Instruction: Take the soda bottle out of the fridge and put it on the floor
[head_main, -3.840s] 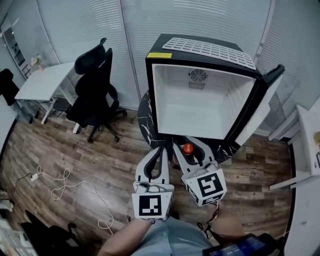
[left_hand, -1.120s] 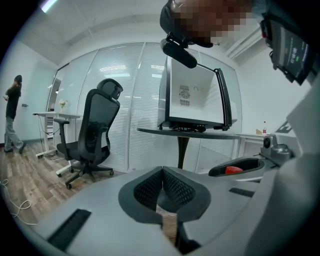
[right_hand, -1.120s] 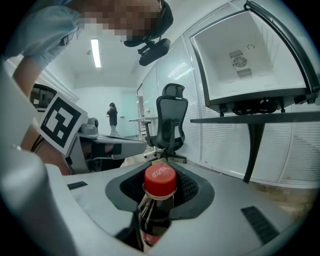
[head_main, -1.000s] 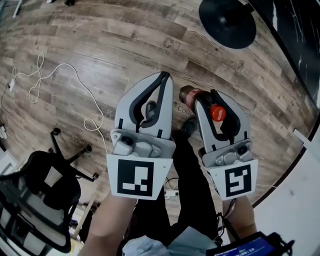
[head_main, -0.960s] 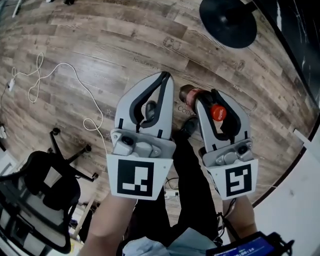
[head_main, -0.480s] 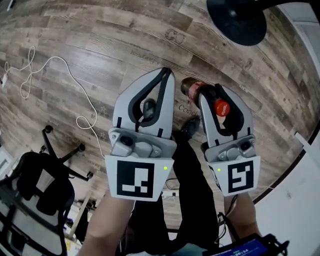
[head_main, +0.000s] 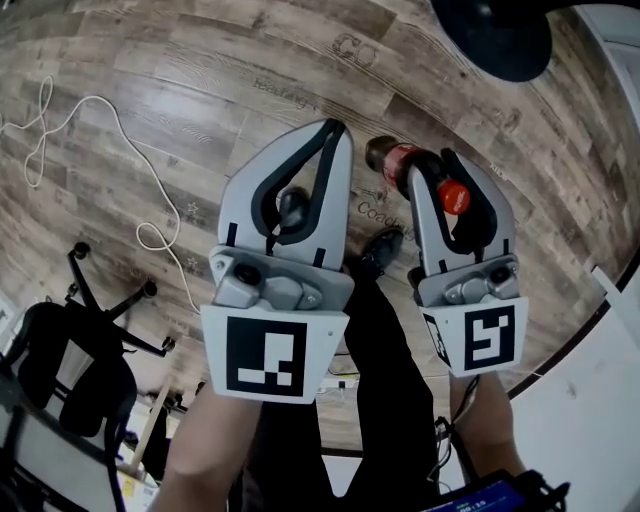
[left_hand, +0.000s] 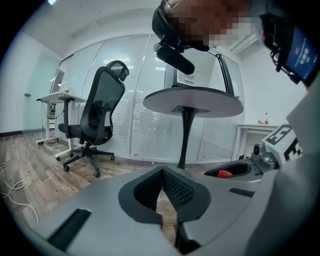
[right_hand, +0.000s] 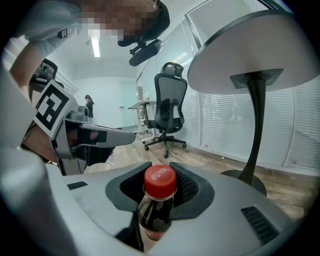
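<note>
Soda bottle (right_hand: 159, 195), red cap, dark drink: neck clamped between right gripper (head_main: 437, 165) jaws, over wooden floor (head_main: 200, 90). Left gripper (head_main: 335, 130) at its 9 o'clock, jaws together, empty. Black table base (head_main: 495, 35) at 1 o'clock.

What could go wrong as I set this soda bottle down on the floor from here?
1. The right gripper grips the soda bottle only at the neck, under the cap. The body hangs free, so it may touch down tilted and topple.
2. The person's shoe sits near the bottle's base; landing against it could tip the bottle.
</note>
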